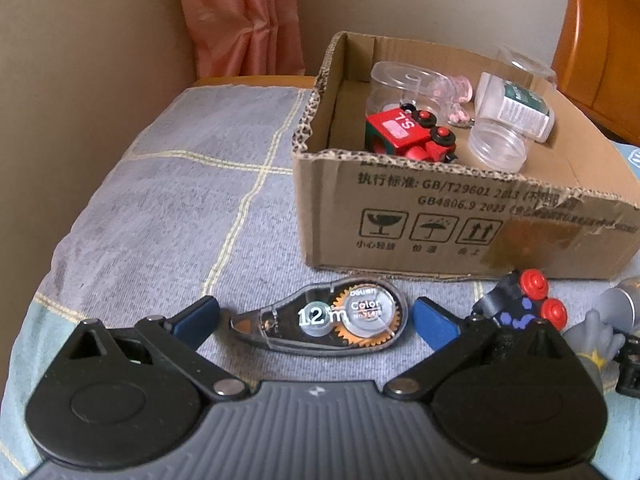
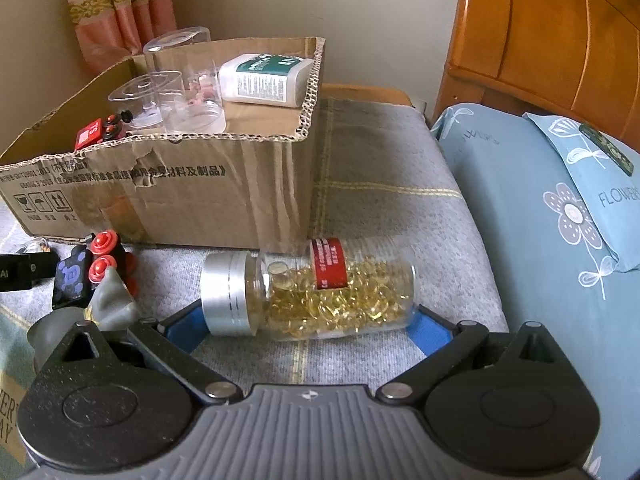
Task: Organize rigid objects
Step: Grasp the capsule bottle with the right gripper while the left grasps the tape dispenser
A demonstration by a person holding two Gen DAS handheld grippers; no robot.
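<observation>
My left gripper (image 1: 316,320) is open, its blue fingertips either side of a clear correction tape dispenser (image 1: 324,318) lying on the grey blanket. My right gripper (image 2: 308,326) is open around a clear bottle of yellow capsules (image 2: 312,292) with a silver cap, lying on its side. An open cardboard box (image 1: 460,216) stands behind; it also shows in the right wrist view (image 2: 168,184). It holds a red toy train (image 1: 408,132), clear plastic jars (image 1: 496,148) and a white bottle (image 1: 516,108).
A black toy with red knobs (image 1: 524,304) and a grey figurine (image 1: 600,336) lie between the grippers, also in the right wrist view (image 2: 92,272). A blue flowered pillow (image 2: 560,216) and wooden headboard (image 2: 560,40) are at the right. A curtain (image 1: 244,20) hangs behind.
</observation>
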